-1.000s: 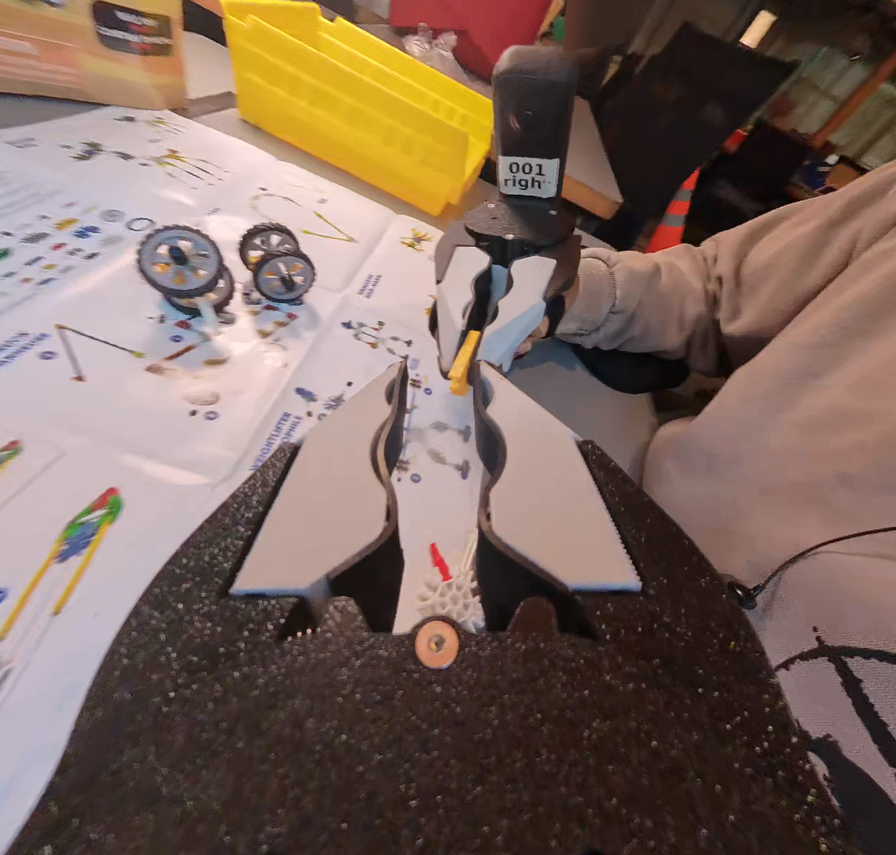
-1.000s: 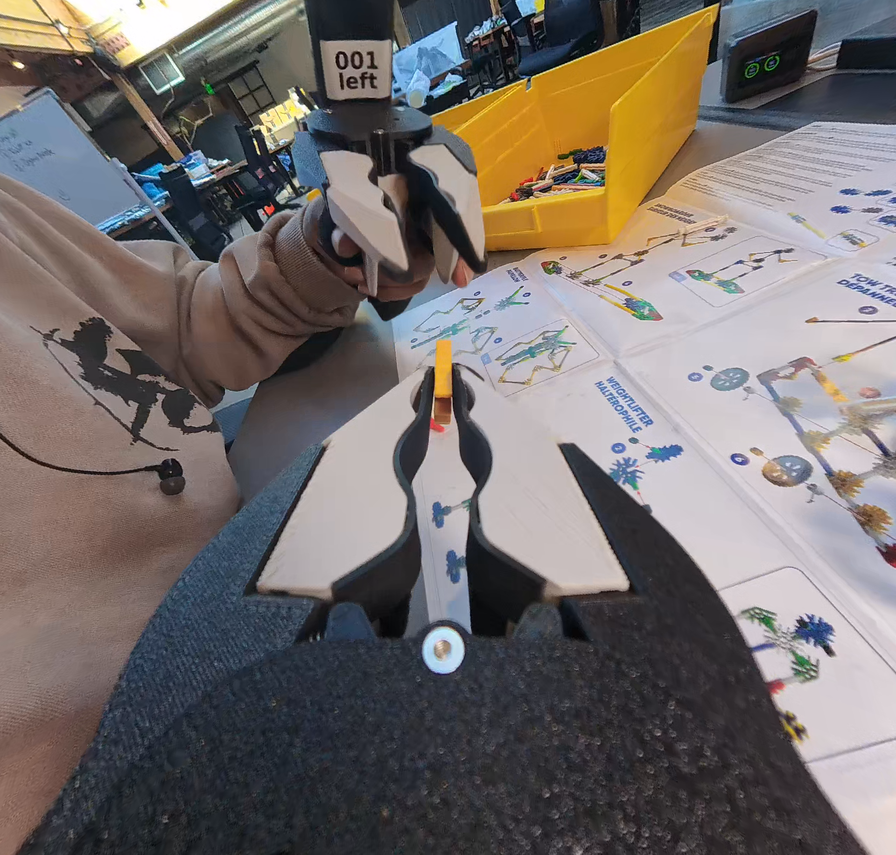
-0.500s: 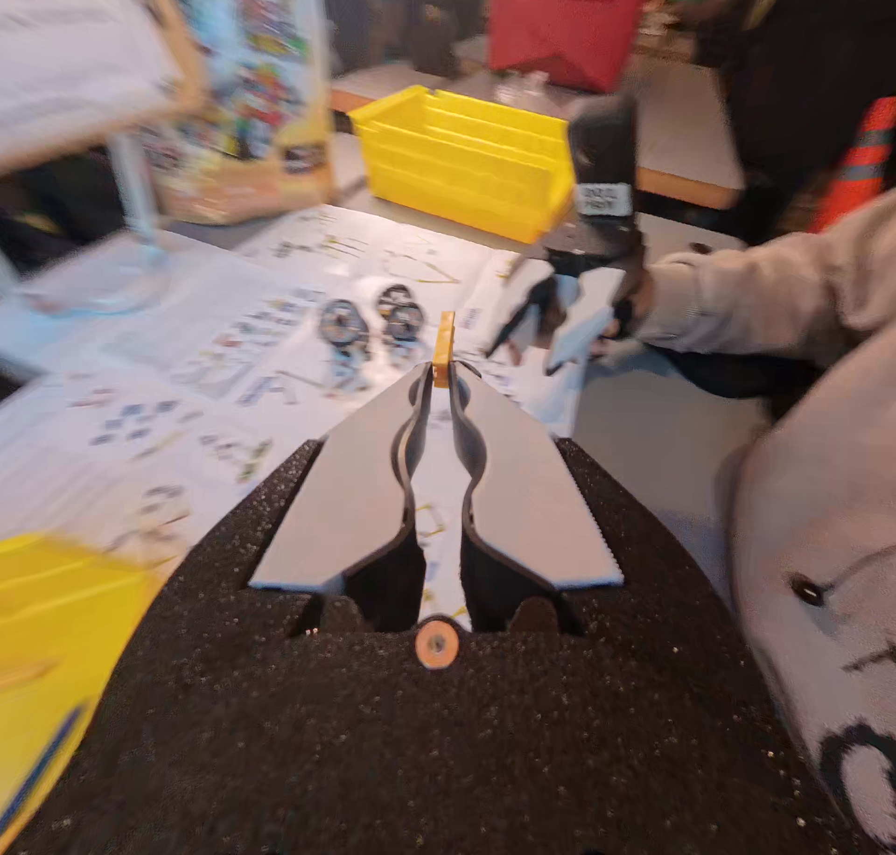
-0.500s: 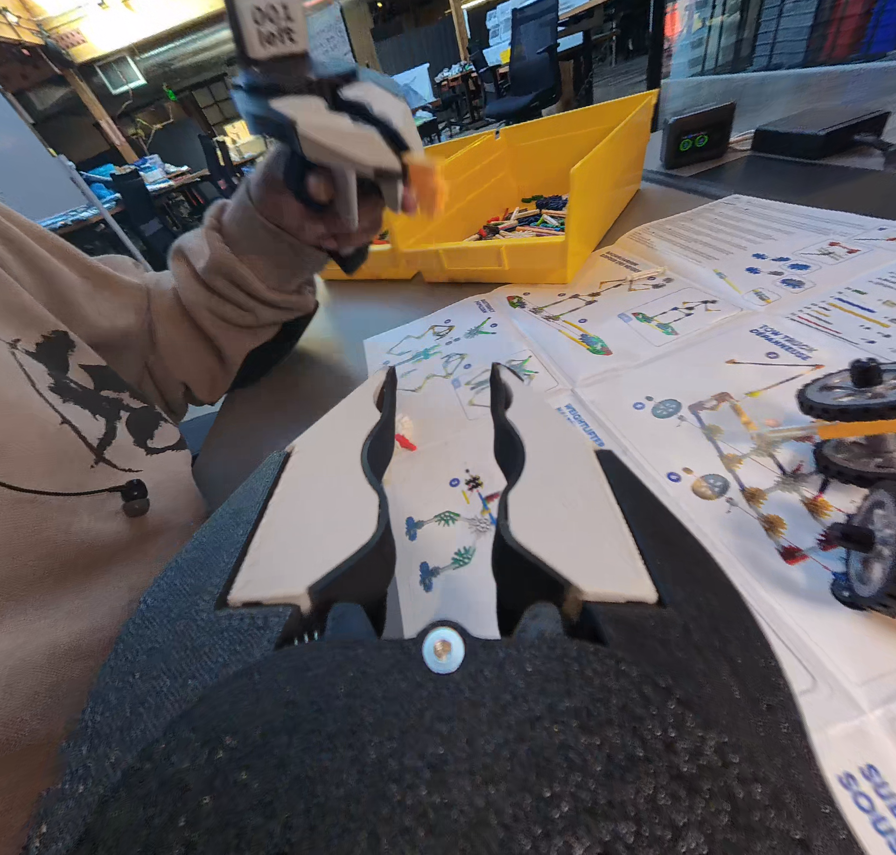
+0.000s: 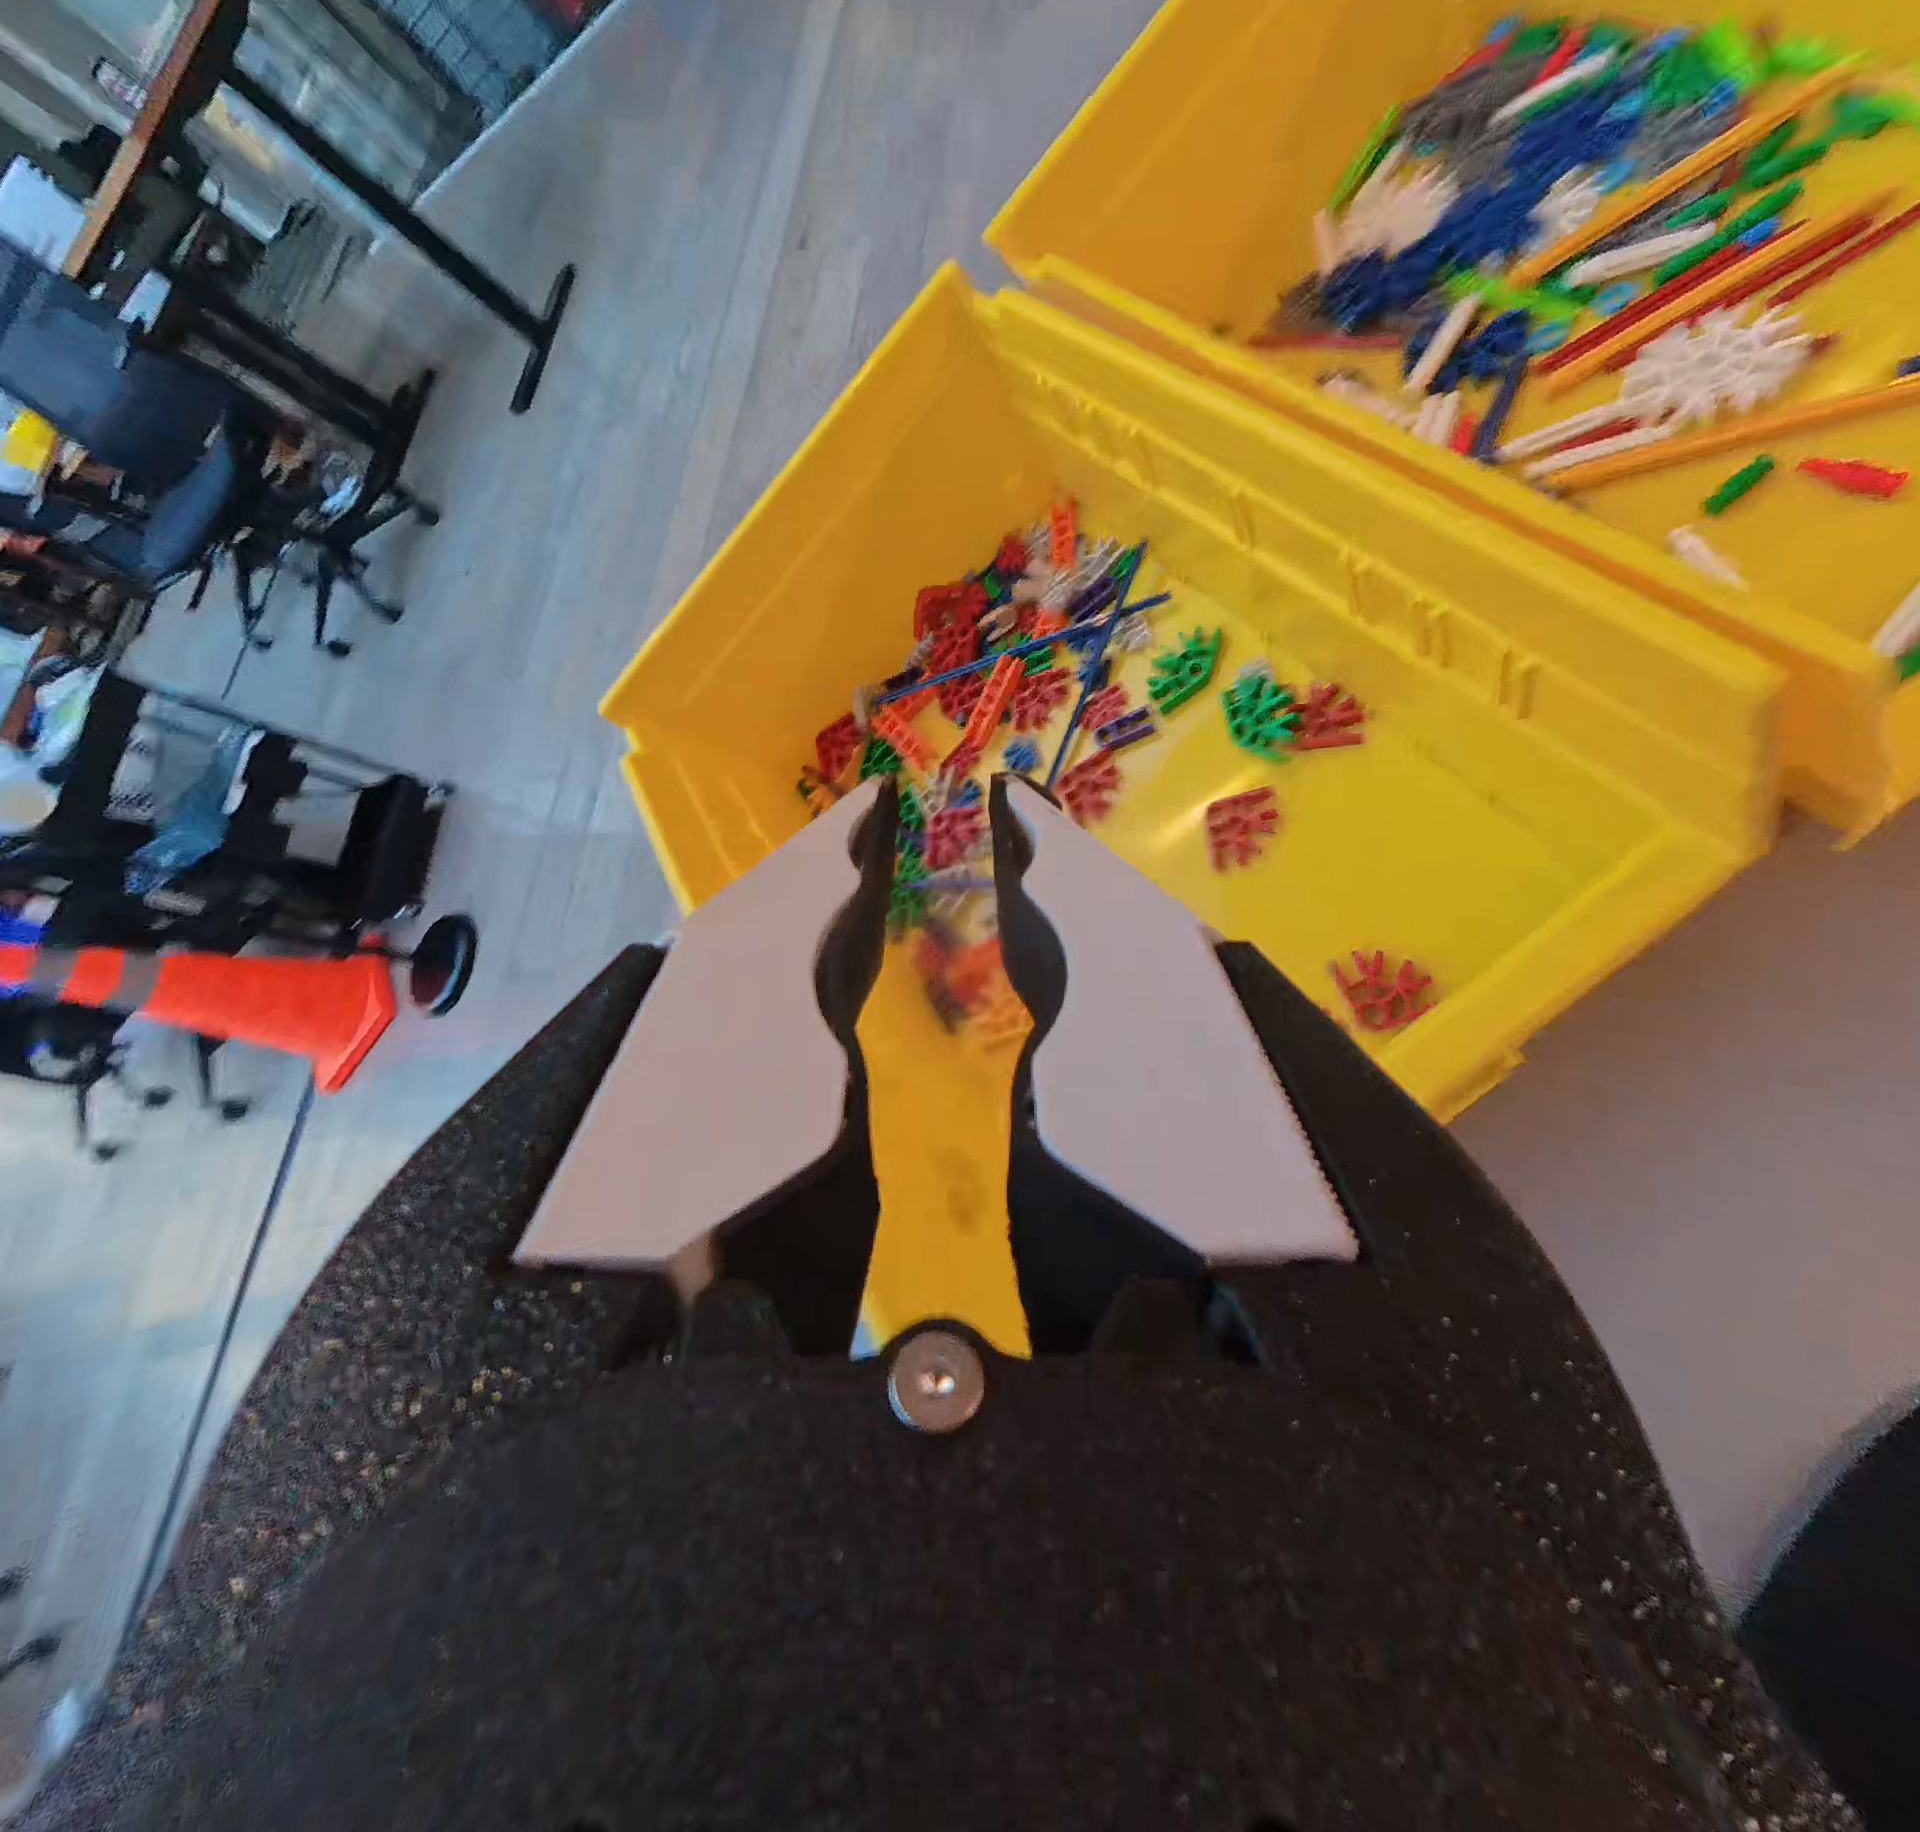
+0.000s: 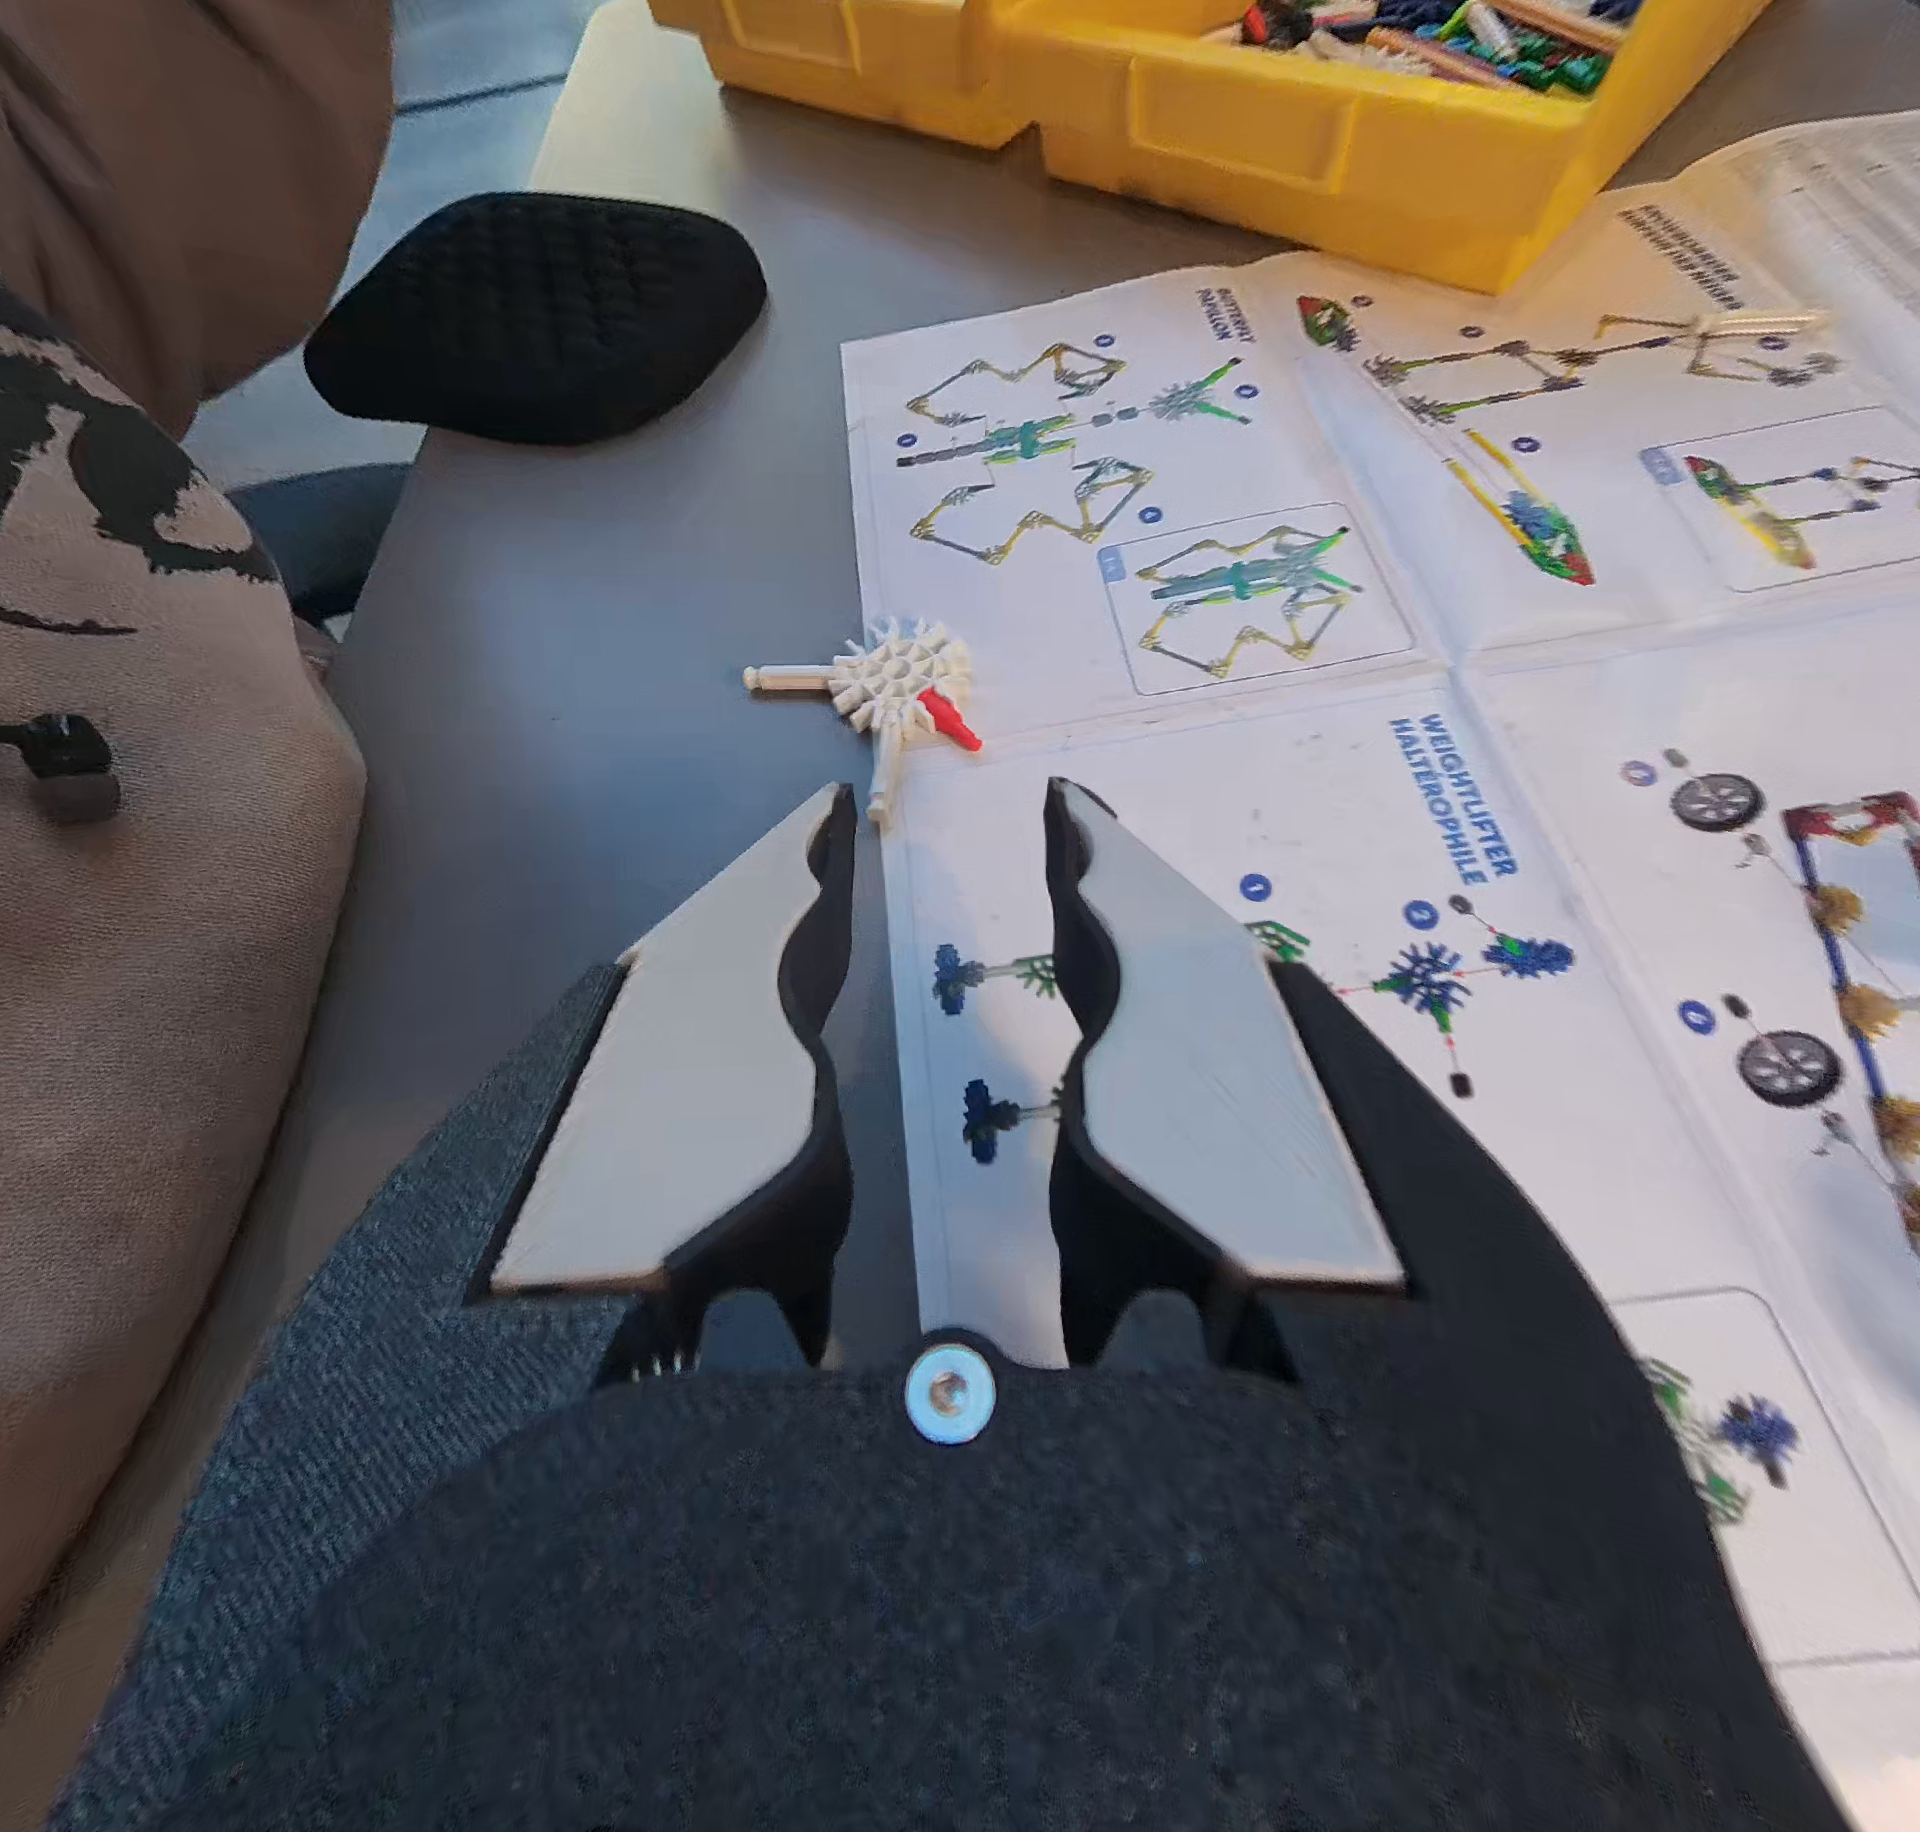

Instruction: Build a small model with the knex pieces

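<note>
My left gripper [image 5: 940, 790] hangs over the near yellow bin [image 5: 904, 452], above a pile of red, green and orange connector pieces [image 5: 997, 660]. Its fingers stand a little apart with nothing pressed between the pads; the picture is blurred. My right gripper [image 6: 948, 793] is open and empty, low over the grey table [image 6: 582, 660]. Just ahead of its left fingertip lies a white snowflake connector [image 6: 902, 676] with white rods and a short red rod [image 6: 948, 720], at the edge of the printed instruction sheet [image 6: 1299, 847].
A second yellow bin [image 5: 1195, 120] of rods and connectors stands beside the first; both show in the right wrist view [image 6: 1247, 130]. A black padded armrest [image 6: 540, 317] and a person's beige sleeve [image 6: 156, 68] lie left. An orange cone [image 5: 260, 998] lies on the floor. My right fingertips sit around 45 centimeters from my left ones. My right tips are roughly 6 centimeters from the white snowflake connector [image 6: 902, 676].
The right gripper let go of the small yellow piece; the left took it, swung from the table to over the bin and opened. The piece no longer shows at its tips. The right gripper lowered towards the white connector.
</note>
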A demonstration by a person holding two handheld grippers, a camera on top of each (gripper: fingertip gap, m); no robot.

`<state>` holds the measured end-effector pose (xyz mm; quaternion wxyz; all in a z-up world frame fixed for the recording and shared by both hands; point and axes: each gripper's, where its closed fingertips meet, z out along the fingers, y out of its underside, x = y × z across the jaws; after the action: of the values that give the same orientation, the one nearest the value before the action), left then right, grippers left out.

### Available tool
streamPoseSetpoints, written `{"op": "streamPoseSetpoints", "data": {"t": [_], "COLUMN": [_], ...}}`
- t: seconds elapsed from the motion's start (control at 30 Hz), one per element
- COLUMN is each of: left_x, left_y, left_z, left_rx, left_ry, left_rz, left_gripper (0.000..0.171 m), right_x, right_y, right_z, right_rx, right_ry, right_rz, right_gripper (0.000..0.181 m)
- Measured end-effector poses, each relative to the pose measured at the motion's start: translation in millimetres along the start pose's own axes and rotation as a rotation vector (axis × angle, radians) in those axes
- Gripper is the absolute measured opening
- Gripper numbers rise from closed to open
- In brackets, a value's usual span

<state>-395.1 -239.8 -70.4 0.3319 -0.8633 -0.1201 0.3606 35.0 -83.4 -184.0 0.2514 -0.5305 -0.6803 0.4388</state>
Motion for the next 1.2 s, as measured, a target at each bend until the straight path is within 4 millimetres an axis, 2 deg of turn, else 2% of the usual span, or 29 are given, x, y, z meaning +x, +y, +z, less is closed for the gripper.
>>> {"op": "streamPoseSetpoints", "data": {"t": [0.07, 0.13, 0.2, 0.27, 0.33, 0.4, 0.43, 0.5, 0.57, 0.63, 0.73, 0.8, 0.9, 0.97, 1.07, 1.1, 1.2], "left_x": [38, 88, 149, 209, 263, 310, 329, 357, 377, 388, 394, 395, 392, 393, 401, 404, 409], "left_y": [-26, -55, -77, -90, -92, -86, -82, -71, -59, -51, -60, -67, -81, -93, -109, -111, -117], "left_z": [-14, -34, -57, -78, -96, -113, -118, -125, -128, -140, -164, -177, -199, -204, -201, -202, -213], "left_rx": [0.150, 0.280, 0.363, 0.412, 0.410, 0.383, 0.359, 0.289, 0.189, 0.115, 0.097, 0.107, 0.188, 0.268, 0.390, 0.428, 0.538], "left_ry": [0.144, 0.317, 0.552, 0.777, 0.995, 1.198, 1.282, 1.432, 1.569, 1.726, 1.947, 2.033, 2.142, 2.132, 2.031, 2.004, 1.972], "left_rz": [0.011, 0.057, 0.107, 0.171, 0.232, 0.290, 0.317, 0.351, 0.351, 0.312, 0.167, 0.132, 0.121, 0.132, 0.173, 0.208, 0.262], "left_gripper": [0.017, 0.018, 0.021, 0.022, 0.023, 0.024, 0.025, 0.028, 0.033, 0.037, 0.035, 0.033, 0.004, 0.004, 0.004, 0.004, 0.004], "right_x": [-9, -14, -14, -13, -13, -12, -13, -14, -11, -10, -13, -13, -13, -9, -2, -1, 3], "right_y": [8, 17, 17, 21, 22, 22, 21, 21, 16, 2, -30, -49, -64, -70, -73, -73, -68], "right_z": [14, 27, 34, 39, 42, 42, 43, 43, 39, 28, 6, -11, -29, -40, -52, -54, -52], "right_rx": [-0.092, -0.189, -0.247, -0.324, -0.371, -0.401, -0.400, -0.380, -0.329, -0.228, -0.026, 0.089, 0.187, 0.247, 0.321, 0.331, 0.312], "right_ry": [-0.008, 0.009, 0.034, 0.056, 0.071, 0.075, 0.061, 0.052, 0.060, 0.068, 0.089, 0.103, 0.107, 0.105, 0.052, 0.026, 0.018], "right_rz": [-0.023, -0.044, -0.047, -0.065, -0.091, -0.089, -0.106, -0.151, -0.201, -0.296, -0.399, -0.423, -0.412, -0.352, -0.182, -0.139, -0.086], "right_gripper": [0.033, 0.032, 0.023, 0.021, 0.019, 0.012, 0.004, 0.004, 0.003, 0.004, 0.004, 0.003, 0.004, 0.004, 0.006, 0.013, 0.013]}}
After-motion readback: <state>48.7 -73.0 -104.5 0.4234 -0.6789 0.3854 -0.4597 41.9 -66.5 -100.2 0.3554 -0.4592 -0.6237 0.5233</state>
